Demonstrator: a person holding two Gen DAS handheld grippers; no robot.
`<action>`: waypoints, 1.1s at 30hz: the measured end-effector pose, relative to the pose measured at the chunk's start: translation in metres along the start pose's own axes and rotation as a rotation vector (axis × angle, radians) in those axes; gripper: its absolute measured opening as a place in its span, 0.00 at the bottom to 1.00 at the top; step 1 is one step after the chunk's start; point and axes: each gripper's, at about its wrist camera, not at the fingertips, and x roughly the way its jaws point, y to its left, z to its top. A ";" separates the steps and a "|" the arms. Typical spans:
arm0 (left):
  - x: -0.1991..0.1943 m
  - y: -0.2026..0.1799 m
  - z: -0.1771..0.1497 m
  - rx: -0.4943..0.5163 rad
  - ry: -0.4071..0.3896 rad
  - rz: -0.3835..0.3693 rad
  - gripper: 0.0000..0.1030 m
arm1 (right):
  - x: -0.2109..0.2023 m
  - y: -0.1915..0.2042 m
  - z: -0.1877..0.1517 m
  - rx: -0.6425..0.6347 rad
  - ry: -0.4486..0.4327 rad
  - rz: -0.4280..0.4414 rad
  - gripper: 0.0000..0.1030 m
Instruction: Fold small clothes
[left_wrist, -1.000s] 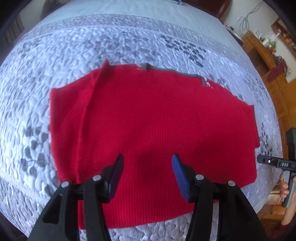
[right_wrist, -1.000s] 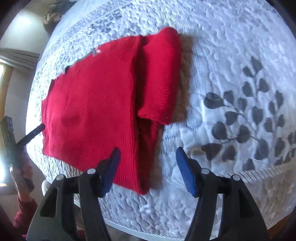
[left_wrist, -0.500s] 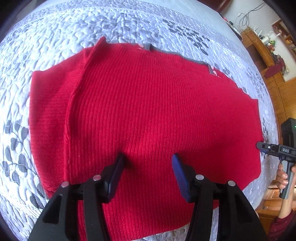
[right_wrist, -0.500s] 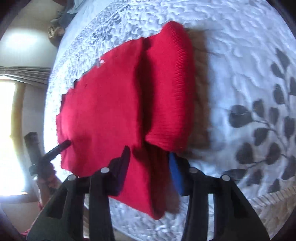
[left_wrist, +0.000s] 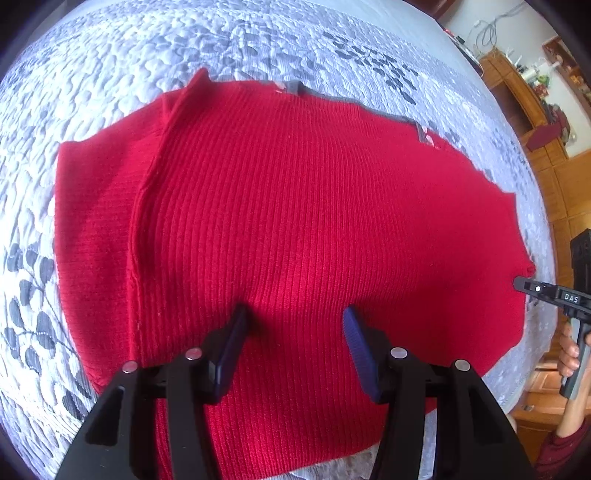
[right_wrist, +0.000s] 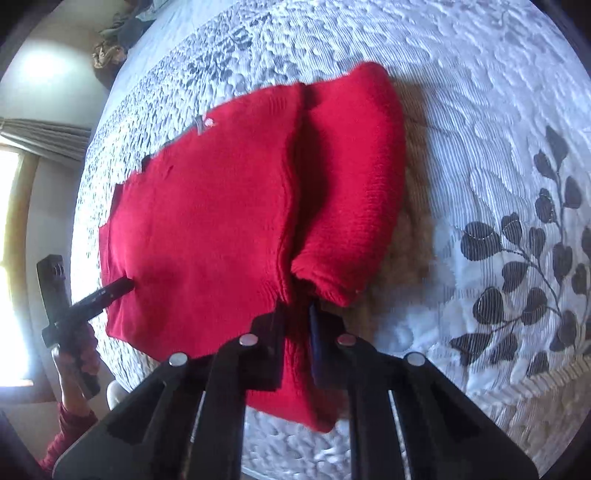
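A red knit sweater (left_wrist: 314, 206) lies flat on the quilted bedspread, back up, with a grey collar at its far edge. In the right wrist view its right sleeve (right_wrist: 351, 177) is folded down along the body (right_wrist: 207, 221). My right gripper (right_wrist: 296, 312) is closing, its jaws pinching the red fabric at the near hem, just below the sleeve cuff. My left gripper (left_wrist: 294, 314) stands open low over the near middle of the sweater, with only flat fabric under its fingers. Each gripper shows at the edge of the other's view: right (left_wrist: 535, 290), left (right_wrist: 110, 291).
The white-and-grey bedspread (left_wrist: 258, 48) with dark leaf prints (right_wrist: 524, 258) runs all round the sweater. The bed's near edge is just under both grippers. Wooden cabinets (left_wrist: 546, 122) stand past the bed's right side. A heap of clothes (right_wrist: 118, 33) lies at the far end.
My right gripper moved in onto the sweater's near hem beside the sleeve cuff and its jaws closed on the fabric. My left gripper sank closer to the sweater, still open.
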 end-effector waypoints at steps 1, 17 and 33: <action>-0.004 0.002 0.000 -0.014 0.004 -0.014 0.53 | -0.004 0.008 0.002 -0.010 -0.008 -0.006 0.09; -0.041 0.066 -0.013 -0.124 -0.053 -0.141 0.53 | 0.045 0.242 0.006 -0.442 0.085 0.008 0.26; -0.062 0.062 -0.011 -0.136 -0.065 -0.131 0.56 | 0.042 0.234 -0.095 -0.711 0.069 -0.105 0.51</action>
